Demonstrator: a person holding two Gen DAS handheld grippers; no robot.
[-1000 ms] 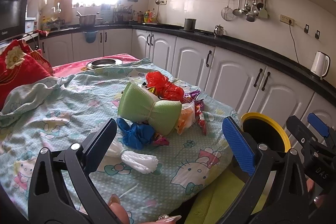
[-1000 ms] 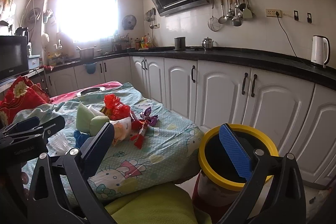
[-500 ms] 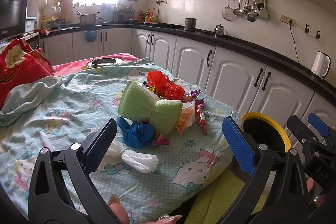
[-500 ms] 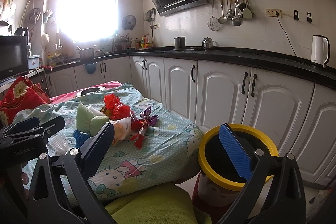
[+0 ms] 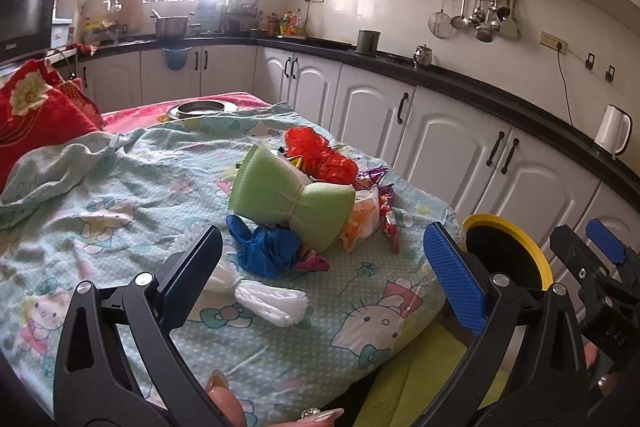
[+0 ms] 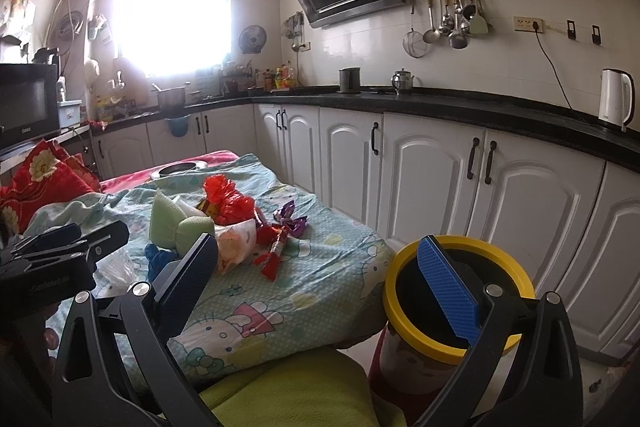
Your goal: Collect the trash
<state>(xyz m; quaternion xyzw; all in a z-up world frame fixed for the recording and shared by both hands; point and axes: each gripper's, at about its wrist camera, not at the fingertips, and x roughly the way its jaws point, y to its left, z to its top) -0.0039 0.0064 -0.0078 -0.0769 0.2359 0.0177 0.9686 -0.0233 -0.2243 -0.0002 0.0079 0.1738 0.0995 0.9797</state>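
Left wrist view: step in hand looks like the approach, nothing picked yet. Trash pile sits mid-table on the Hello Kitty cloth (image 5: 120, 211): green foam net (image 5: 292, 199), blue bag (image 5: 264, 251), red wrapper (image 5: 320, 155), white foam net (image 5: 260, 297) nearest. Left gripper (image 5: 320, 275) has jaws wide apart, empty, hovering over the near table edge w/ the white net just beyond the left finger. Yellow-rimmed bin (image 5: 508, 255) stands off the table's right corner. Next move prob. calls for pushing fwd and closing on one soft piece.

Right wrist view: right gripper (image 6: 320, 275) also spread wide, holding nothing; its right finger overlaps the bin (image 6: 460, 291) rim in view, contact unclear. Pile (image 6: 224, 223) lies ahead-left on the table.
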